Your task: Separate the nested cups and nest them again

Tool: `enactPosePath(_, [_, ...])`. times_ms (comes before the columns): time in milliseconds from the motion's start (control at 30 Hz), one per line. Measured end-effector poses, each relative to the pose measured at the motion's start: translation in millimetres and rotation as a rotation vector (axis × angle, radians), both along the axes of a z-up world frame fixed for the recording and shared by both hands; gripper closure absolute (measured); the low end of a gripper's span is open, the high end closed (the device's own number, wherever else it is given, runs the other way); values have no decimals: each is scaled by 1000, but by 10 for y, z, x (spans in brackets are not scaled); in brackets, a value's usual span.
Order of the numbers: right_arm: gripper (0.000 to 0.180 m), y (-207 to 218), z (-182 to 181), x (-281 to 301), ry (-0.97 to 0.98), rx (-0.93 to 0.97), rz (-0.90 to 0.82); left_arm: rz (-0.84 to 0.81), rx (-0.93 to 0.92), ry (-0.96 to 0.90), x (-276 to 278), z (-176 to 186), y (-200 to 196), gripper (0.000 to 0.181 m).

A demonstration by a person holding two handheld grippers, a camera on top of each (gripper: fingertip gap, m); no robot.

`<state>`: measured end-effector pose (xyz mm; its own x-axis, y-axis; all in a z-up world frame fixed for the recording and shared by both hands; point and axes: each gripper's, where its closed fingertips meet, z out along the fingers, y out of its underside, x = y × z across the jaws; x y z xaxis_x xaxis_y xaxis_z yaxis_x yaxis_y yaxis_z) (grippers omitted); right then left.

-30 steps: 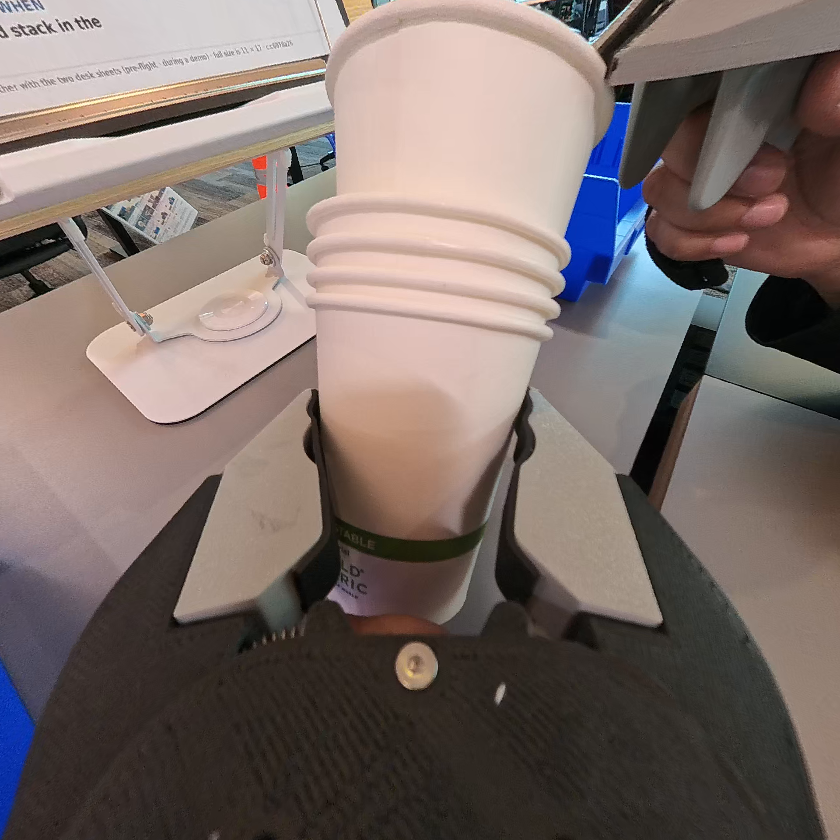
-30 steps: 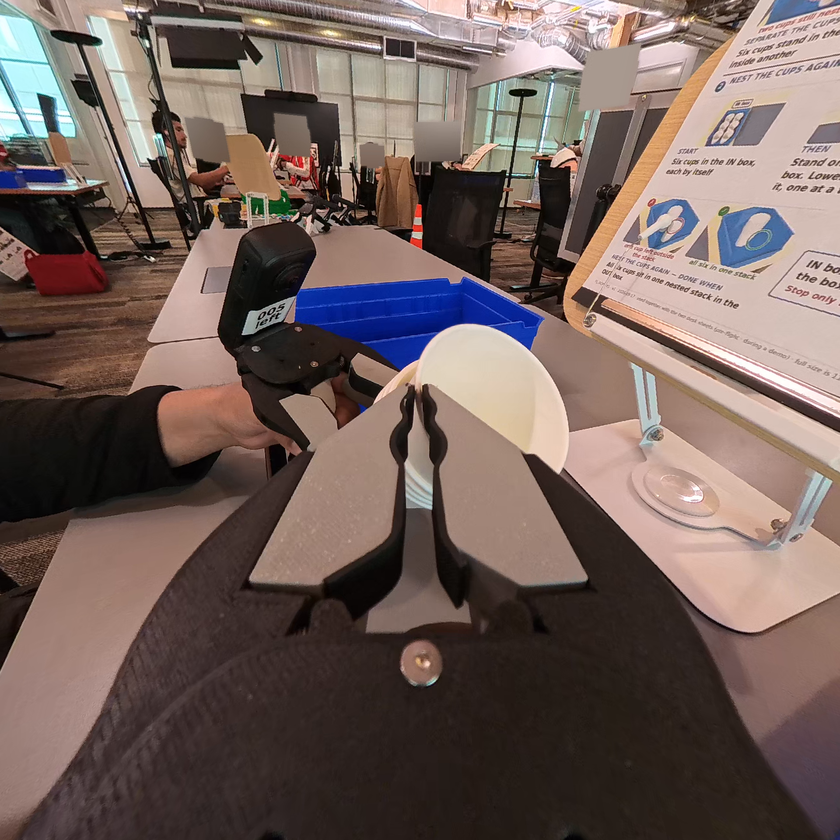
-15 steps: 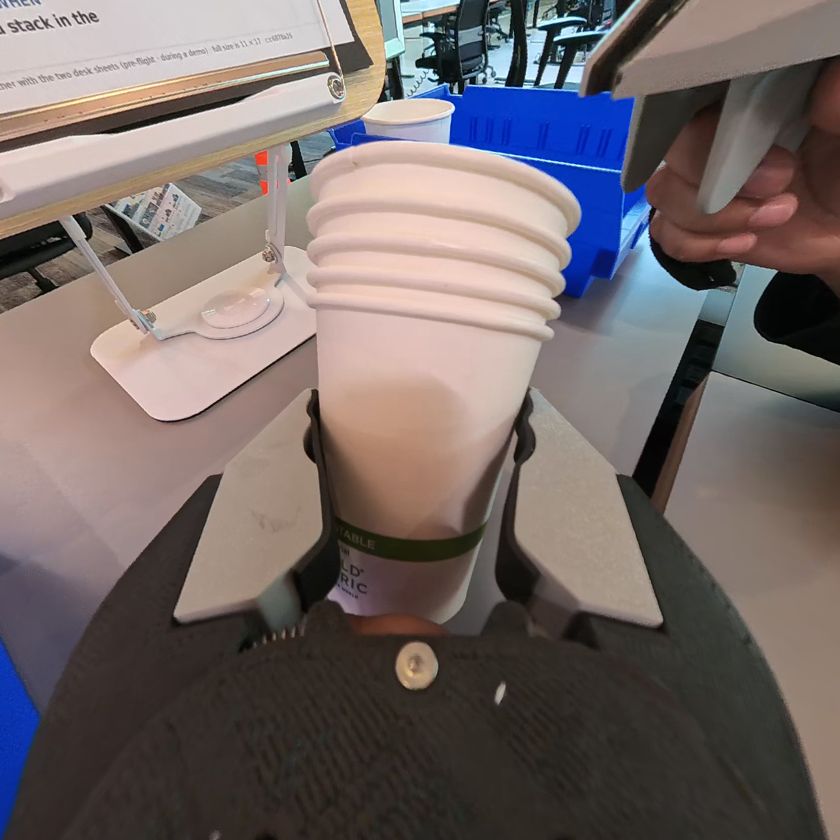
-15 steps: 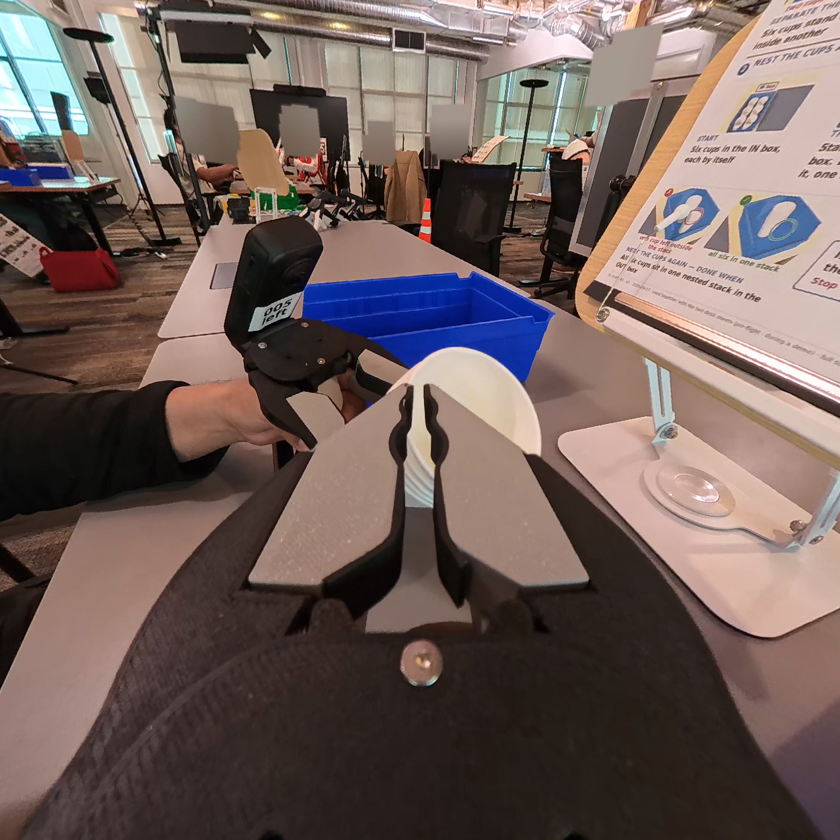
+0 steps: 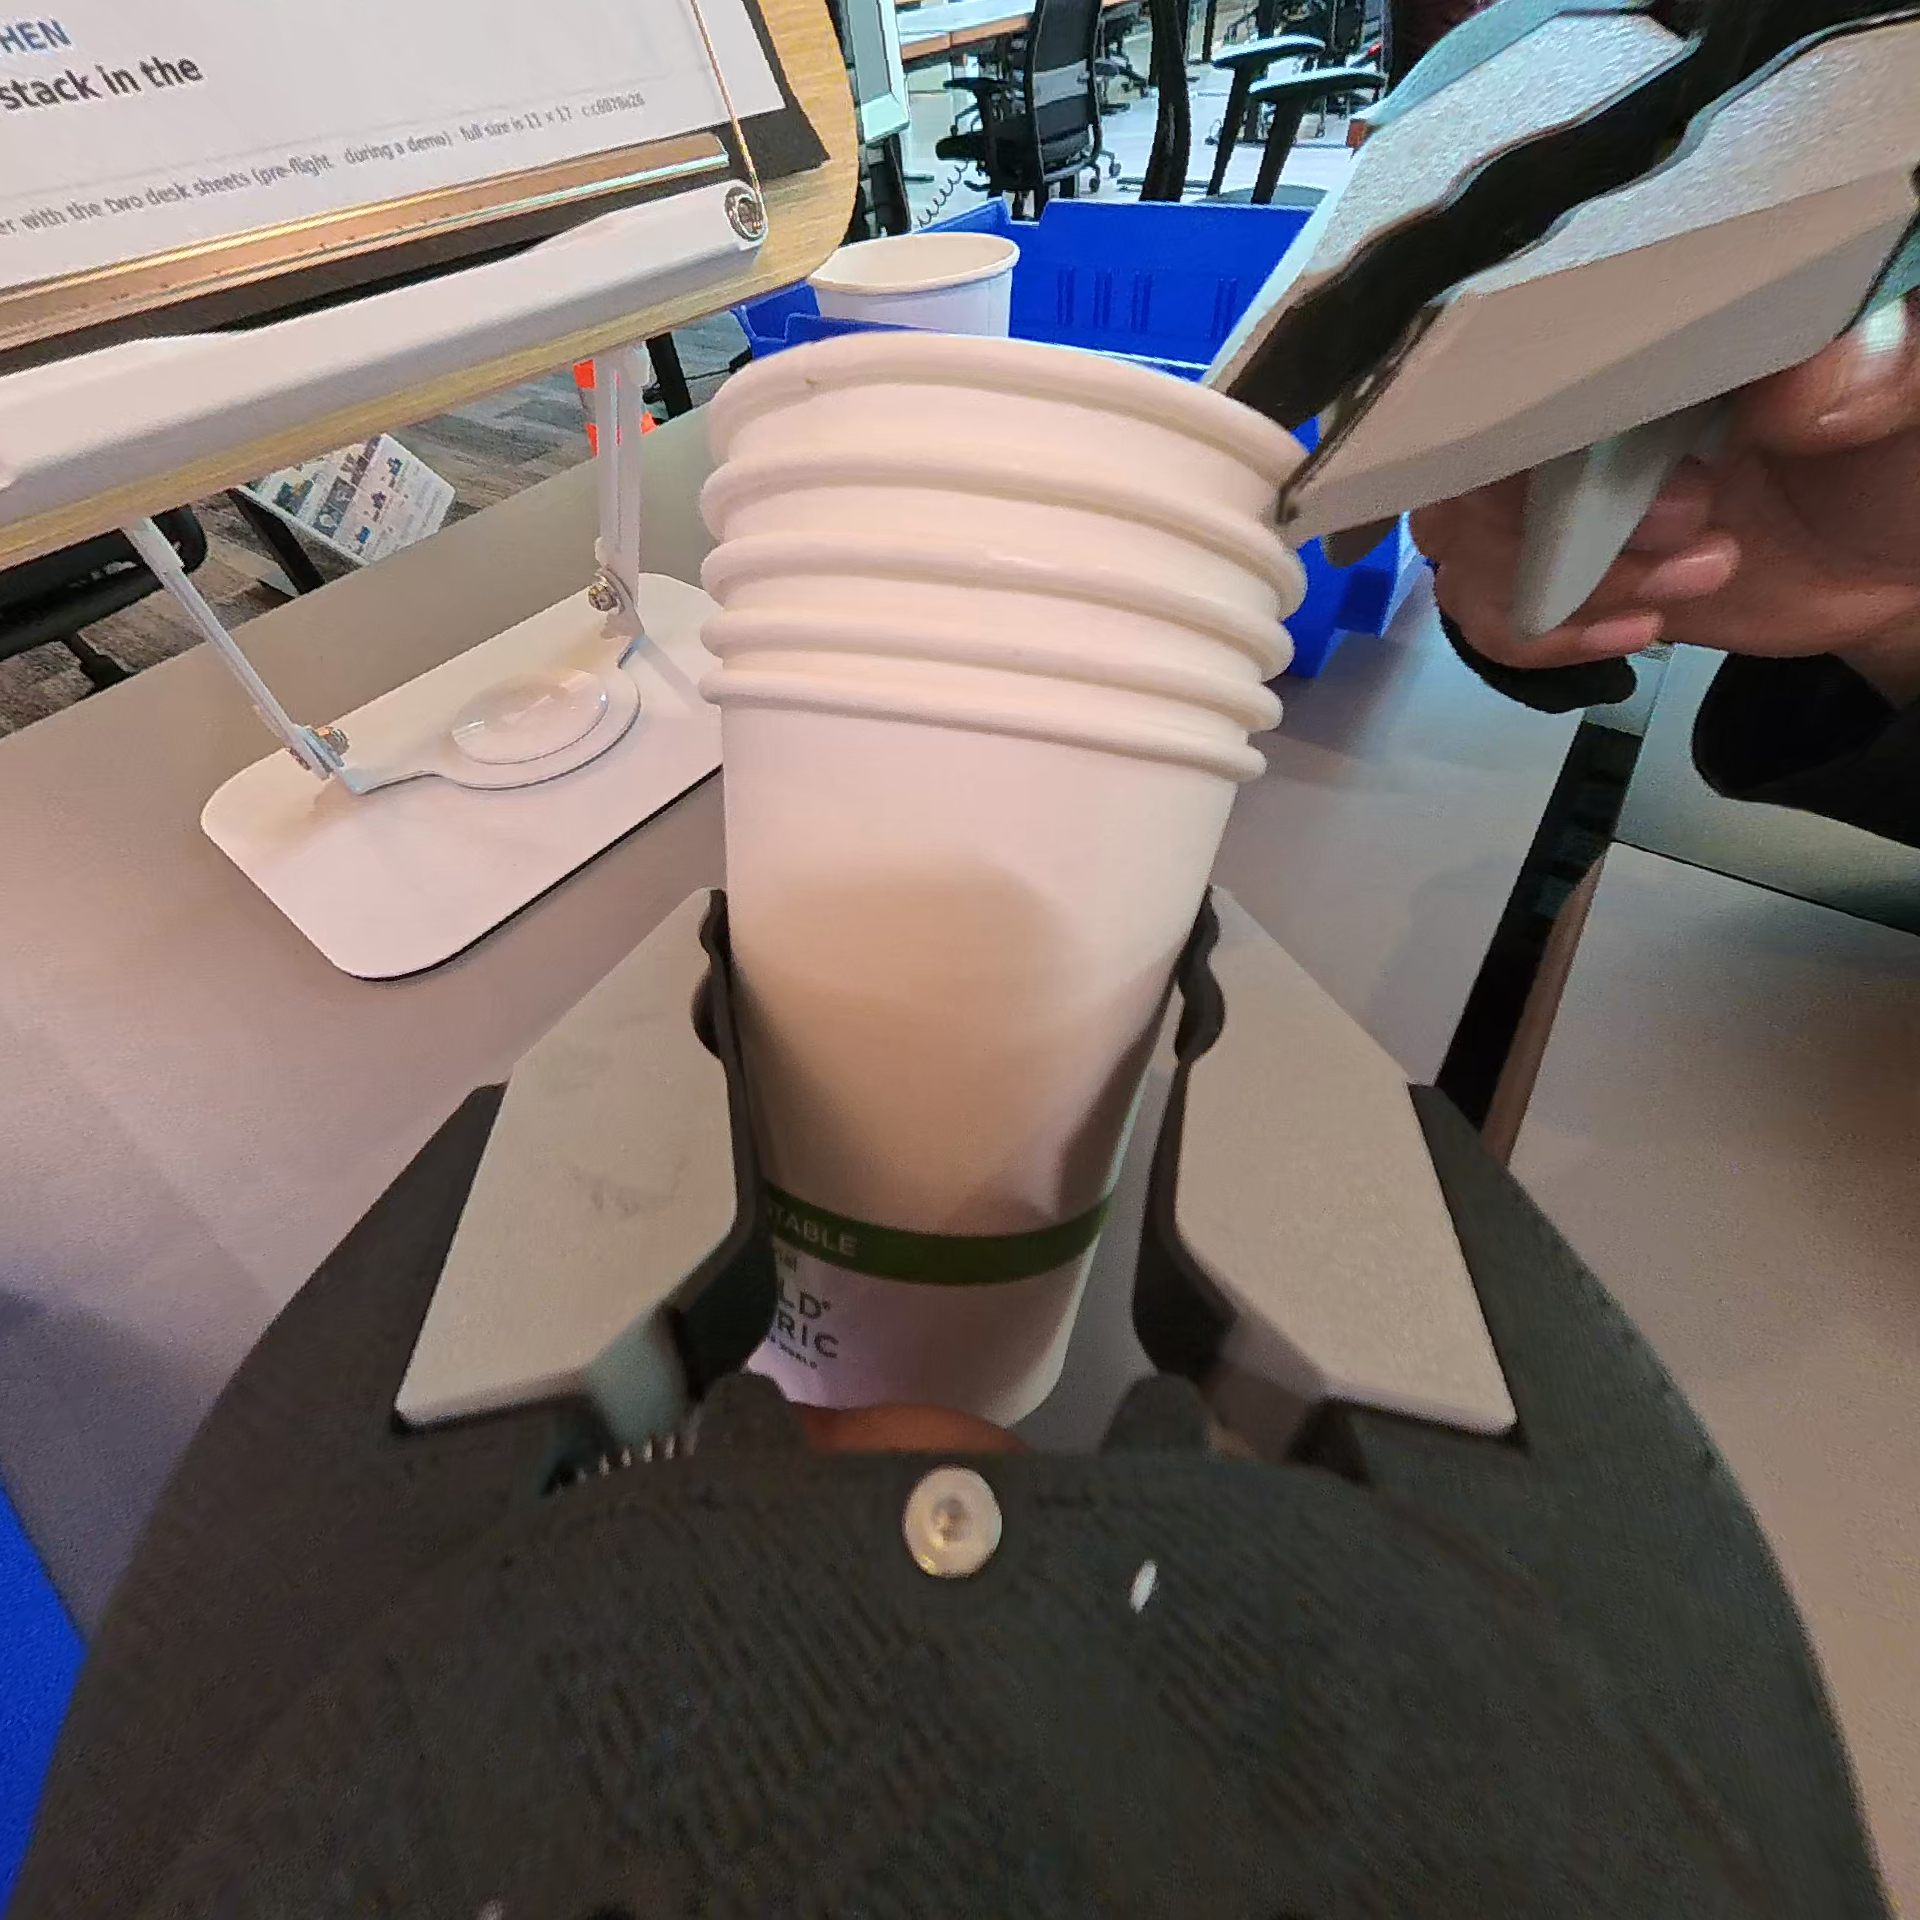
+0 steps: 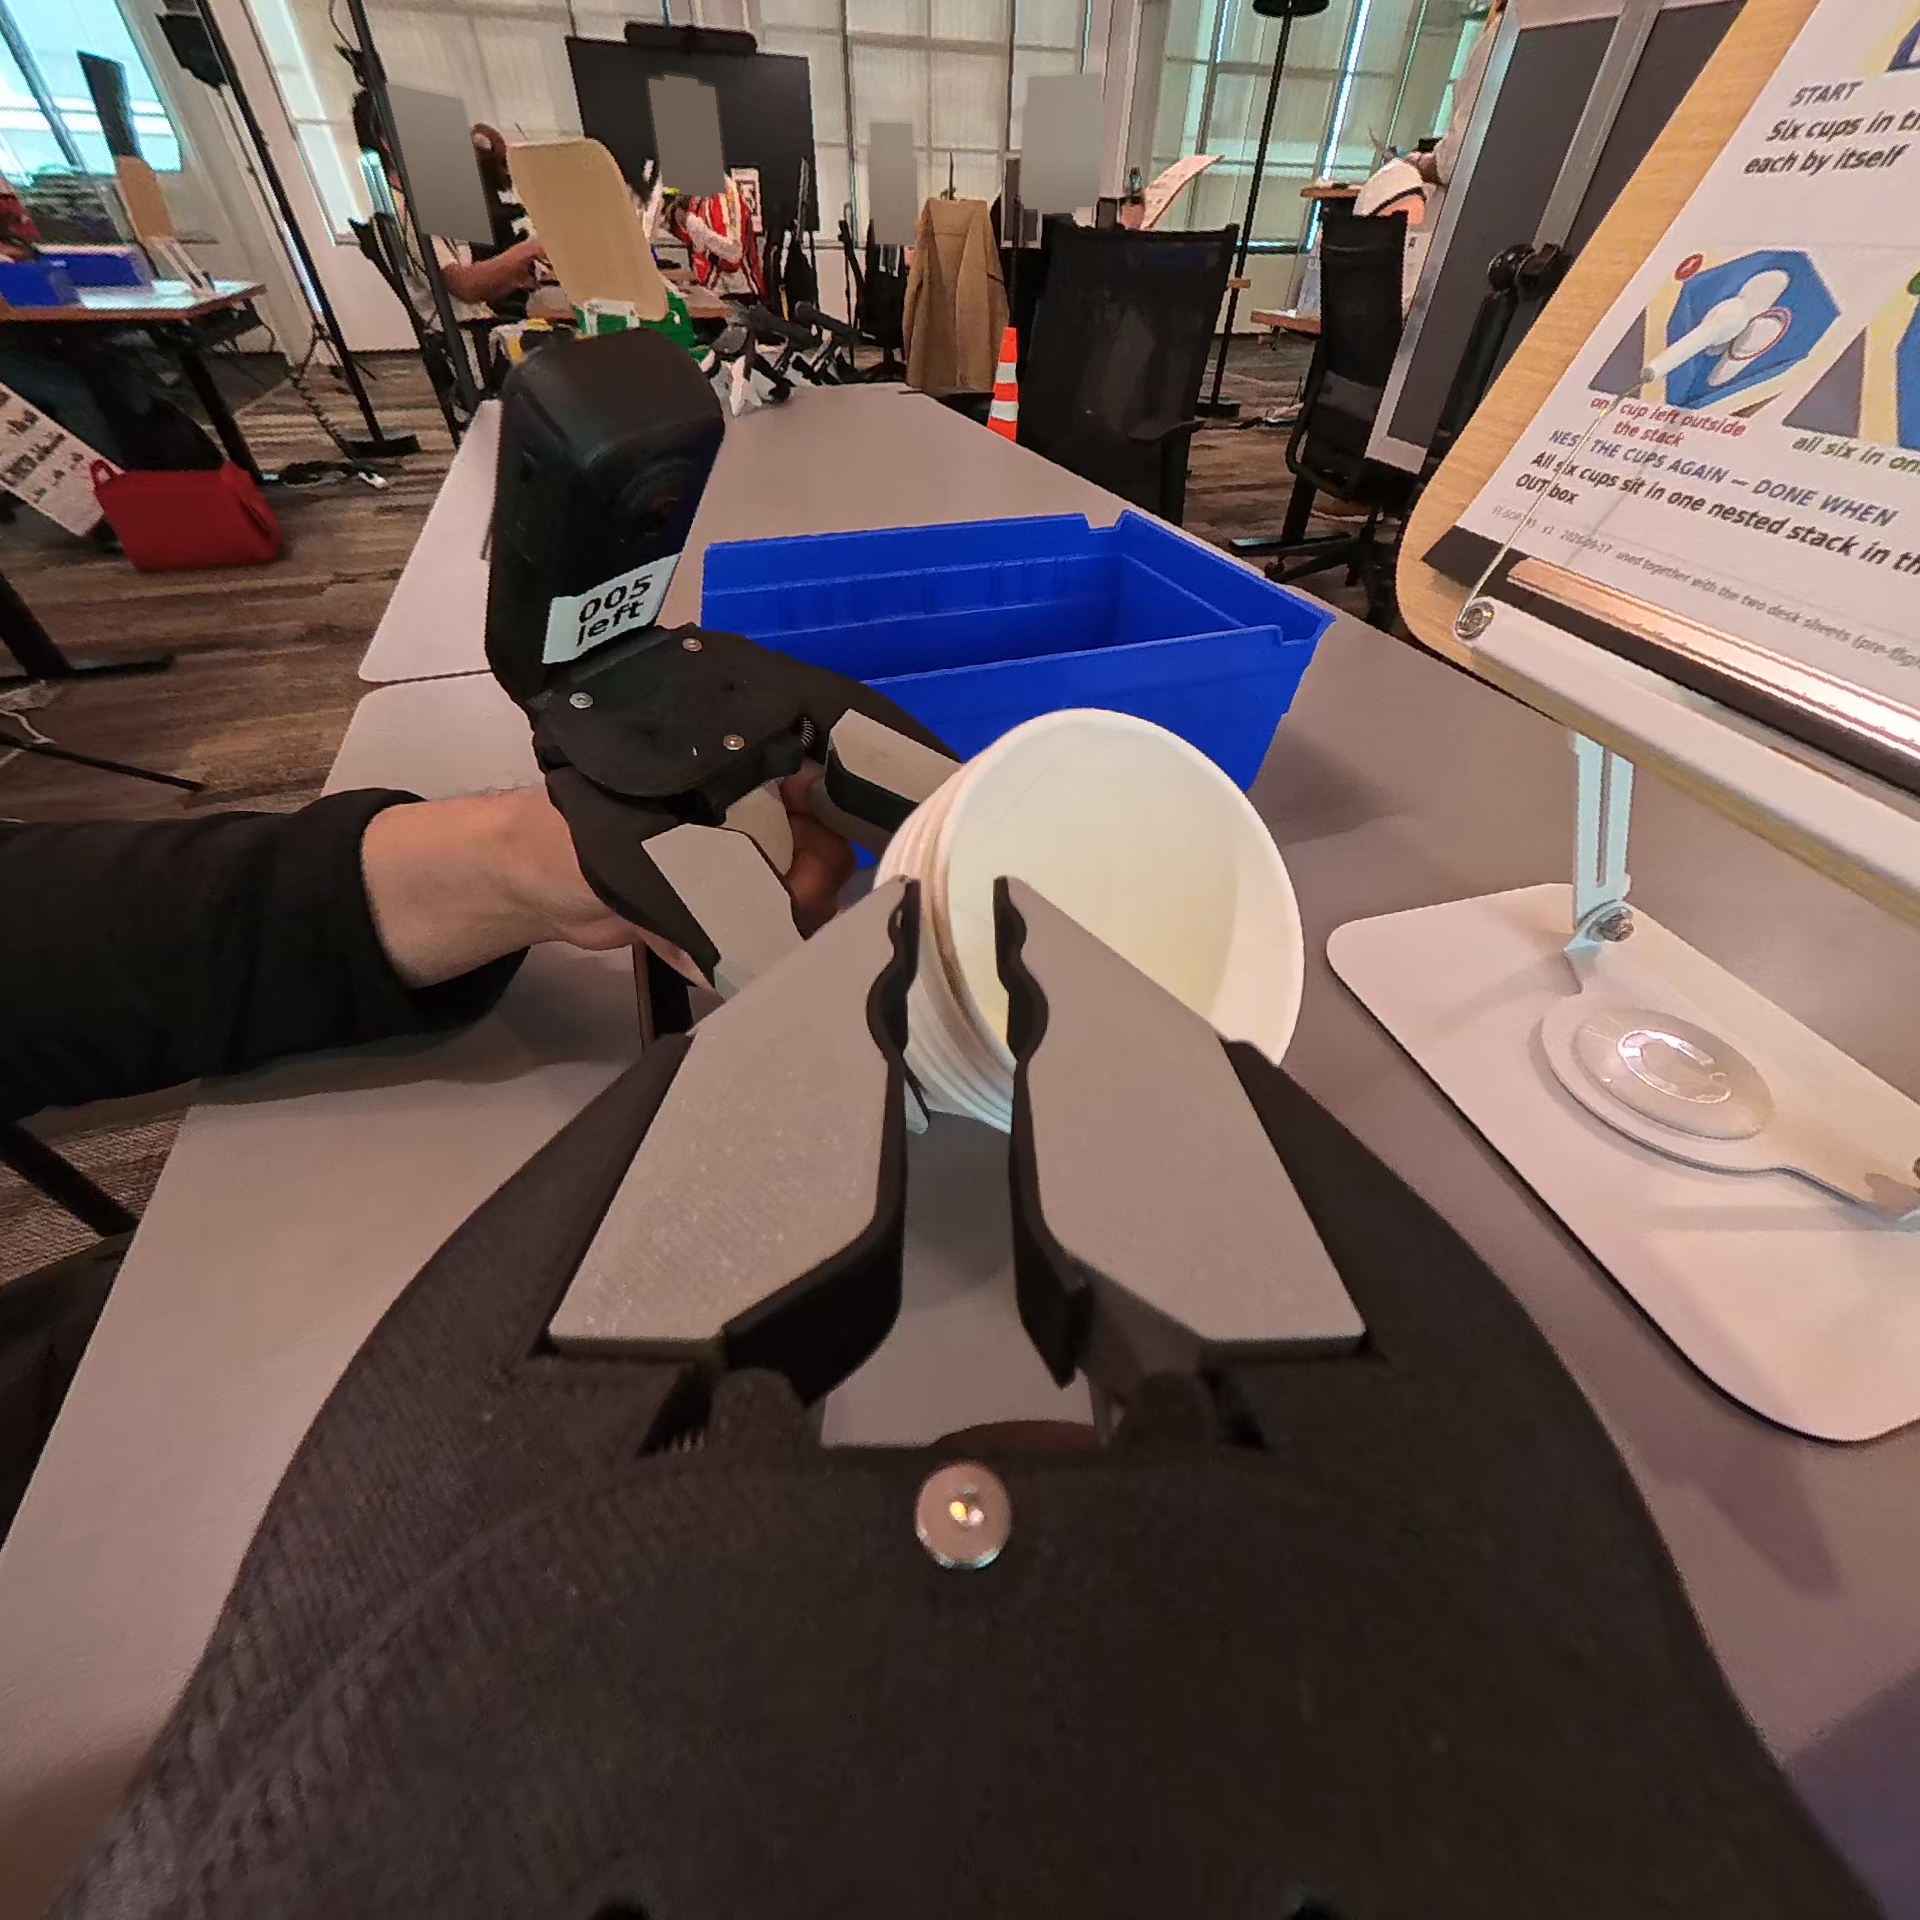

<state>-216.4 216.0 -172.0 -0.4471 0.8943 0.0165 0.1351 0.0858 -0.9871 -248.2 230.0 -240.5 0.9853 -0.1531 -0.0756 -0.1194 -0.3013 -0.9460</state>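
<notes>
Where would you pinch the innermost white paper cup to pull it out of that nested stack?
Probably the rolled rim of the innermost white paper cup, the only part clear of the nested stack. Come from the open mouth, one finger inside, one outside, as the open right tool sits. The left tool clamps the stack's narrow base.

- The white paper cup stack's (image 5: 987,831) base sits hidden behind the black gripper body.
- The tilted instruction board (image 6: 1704,395) runs off frame.
</notes>
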Motion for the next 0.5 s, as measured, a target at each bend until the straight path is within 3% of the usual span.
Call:
enactPosePath(100, [180, -27, -7, 17, -5, -7, 25, 1, -2, 3, -1, -3, 0, 95])
enactPosePath(500, [180, 62, 66, 13, 11, 27, -46, 14, -1, 2, -37, -12, 6, 95])
